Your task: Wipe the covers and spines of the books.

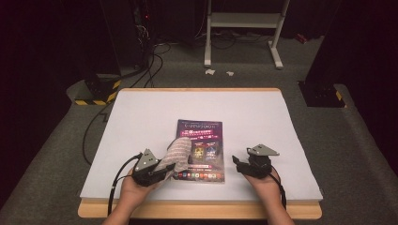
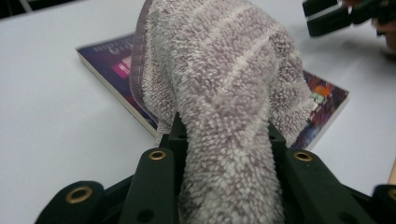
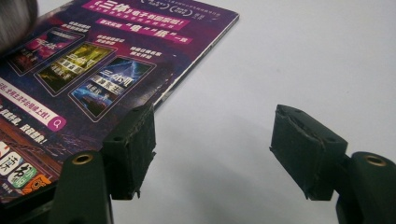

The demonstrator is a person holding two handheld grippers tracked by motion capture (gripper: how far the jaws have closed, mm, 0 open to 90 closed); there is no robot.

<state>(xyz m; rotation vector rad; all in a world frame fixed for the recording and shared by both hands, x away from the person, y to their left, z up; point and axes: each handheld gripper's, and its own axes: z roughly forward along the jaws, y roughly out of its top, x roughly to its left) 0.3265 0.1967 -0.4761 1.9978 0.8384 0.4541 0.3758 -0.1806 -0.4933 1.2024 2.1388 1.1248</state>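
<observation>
On top of the book point(image 1: 201, 151), over its near left part, lies your striped grey towel point(image 1: 177, 153), bunched up and draped across the purple cover. Your left gripper point(image 1: 165, 172) has that towel clamped tight, the cloth squeezed between its jaws point(image 2: 229, 163). Off to the book's right, your right gripper point(image 1: 240, 164) sits low over the white table point(image 1: 263, 117), jaws spread wide with nothing between them, one jaw just at the book's edge point(image 3: 159, 100).
</observation>
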